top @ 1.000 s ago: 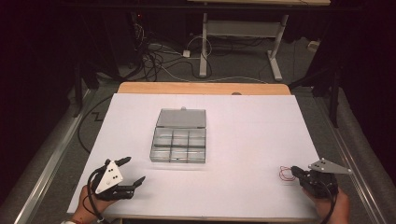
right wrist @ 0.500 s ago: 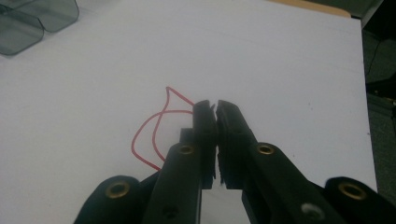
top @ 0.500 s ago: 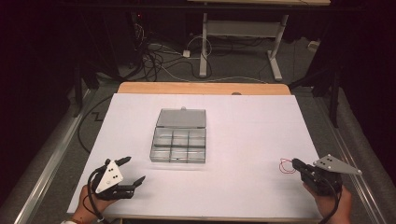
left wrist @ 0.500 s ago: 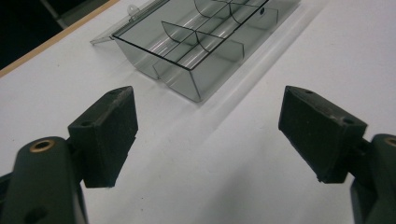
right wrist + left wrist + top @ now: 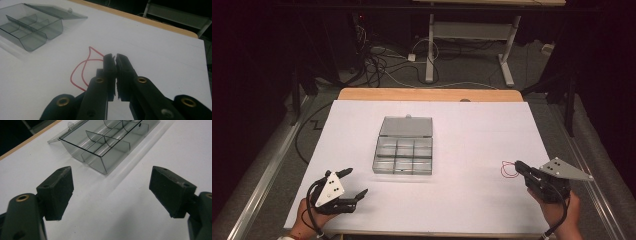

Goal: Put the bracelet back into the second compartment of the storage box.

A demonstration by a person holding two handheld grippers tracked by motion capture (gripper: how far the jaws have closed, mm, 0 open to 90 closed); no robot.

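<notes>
The right gripper [image 5: 515, 165] has its jaws pressed together on a thin red rubber band [image 5: 83, 68], which loops out to the left of the jaw tips in the right gripper view; pinched at one edge like that, the band hangs free and looks ready to be carried. It sits near the right edge of the white table [image 5: 472, 130], well apart from the clear compartment box [image 5: 403, 150], which lies open at the middle with its lid [image 5: 406, 126] folded back flat, so every cell is reachable from above, and that is likely where the band is headed. The left gripper [image 5: 353, 184] waits low at the near left corner, jaws spread wide and holding nothing, pointed toward the box as the left gripper view shows, perhaps ready to steady it. Against the frame a second ago, the right gripper now sits a little higher and its grey plate is tilted further, with the band lifted along; the left gripper and the box are just where they were.
</notes>
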